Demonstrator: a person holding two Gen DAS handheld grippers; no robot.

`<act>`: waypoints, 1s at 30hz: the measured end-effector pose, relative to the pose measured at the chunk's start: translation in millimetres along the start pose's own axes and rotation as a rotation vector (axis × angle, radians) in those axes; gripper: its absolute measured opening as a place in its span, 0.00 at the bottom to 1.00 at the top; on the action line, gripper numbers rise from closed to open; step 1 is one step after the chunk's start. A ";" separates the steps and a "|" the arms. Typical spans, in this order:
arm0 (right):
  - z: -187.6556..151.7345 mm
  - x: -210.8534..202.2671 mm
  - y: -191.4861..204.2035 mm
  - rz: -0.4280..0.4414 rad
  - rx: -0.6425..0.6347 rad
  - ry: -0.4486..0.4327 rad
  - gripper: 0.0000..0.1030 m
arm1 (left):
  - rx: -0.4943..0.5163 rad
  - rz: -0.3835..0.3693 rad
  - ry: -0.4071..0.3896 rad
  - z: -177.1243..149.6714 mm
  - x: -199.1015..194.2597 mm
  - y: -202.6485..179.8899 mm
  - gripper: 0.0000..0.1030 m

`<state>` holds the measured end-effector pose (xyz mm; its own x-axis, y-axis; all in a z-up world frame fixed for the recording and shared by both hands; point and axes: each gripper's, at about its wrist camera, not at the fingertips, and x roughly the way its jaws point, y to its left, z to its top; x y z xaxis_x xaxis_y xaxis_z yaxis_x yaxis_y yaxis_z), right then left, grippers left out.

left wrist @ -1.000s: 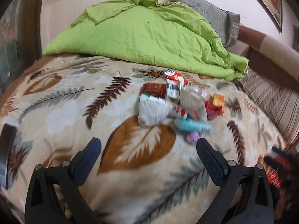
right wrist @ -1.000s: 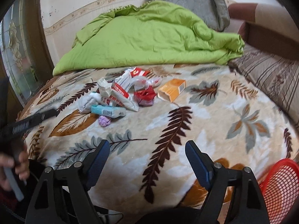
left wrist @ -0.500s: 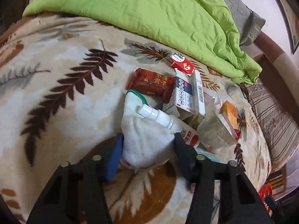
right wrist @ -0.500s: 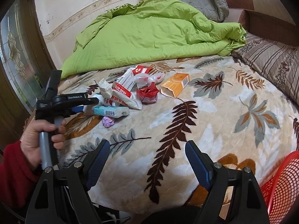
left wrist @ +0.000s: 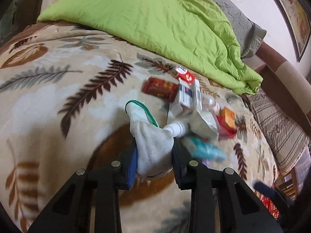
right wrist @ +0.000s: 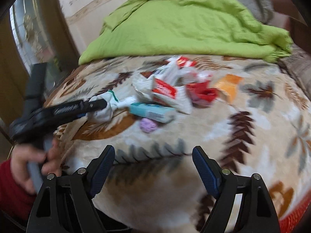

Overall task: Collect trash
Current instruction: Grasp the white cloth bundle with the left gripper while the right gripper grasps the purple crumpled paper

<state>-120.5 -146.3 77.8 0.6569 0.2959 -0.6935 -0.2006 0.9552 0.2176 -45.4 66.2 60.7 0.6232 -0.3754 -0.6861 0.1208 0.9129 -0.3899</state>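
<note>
Two claws over a leaf-patterned beige blanket (left wrist: 48,101). Wide bare blanket lies left of and beneath the left claw (left wrist: 153,155); ahead and to its right the litter crowds together, and a rumpled green quilt (left wrist: 155,19) closes the far edge. The left claw is narrowed onto a white sock with a green-trimmed cuff (left wrist: 151,136), gripping its lower part between both blue pads, the cuff pointing forward. Touching the sock just ahead-right is a white tube with a ribbed cap (left wrist: 176,129); a teal carton (left wrist: 204,149) lies right of the claw. The right claw (right wrist: 153,167) stands wide apart, holding nothing, above open blanket, the litter well ahead. Only the right view shows the hand (right wrist: 29,163) and red sleeve (right wrist: 9,186) working the left claw, and a small lilac wad (right wrist: 148,125).
</note>
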 end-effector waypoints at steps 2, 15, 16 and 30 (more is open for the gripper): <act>9.5 22.8 6.3 0.030 0.004 0.043 0.70 | 0.021 0.016 -0.006 -9.1 -6.6 -0.9 0.29; 34.0 89.1 -6.0 0.032 0.068 0.095 0.31 | -0.006 0.069 0.041 -10.7 19.0 13.1 0.45; 33.3 85.8 -4.7 0.035 0.059 0.088 0.31 | -0.012 0.059 0.050 -10.0 21.2 14.6 0.44; -1.2 -27.1 -15.8 0.059 0.059 -0.161 0.31 | 0.204 -0.017 -0.116 -39.0 -33.2 -42.1 0.32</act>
<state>-136.0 -169.3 92.3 0.7538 0.3426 -0.5608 -0.2021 0.9329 0.2982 -101.3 33.9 75.9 0.7029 -0.3810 -0.6007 0.2782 0.9244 -0.2609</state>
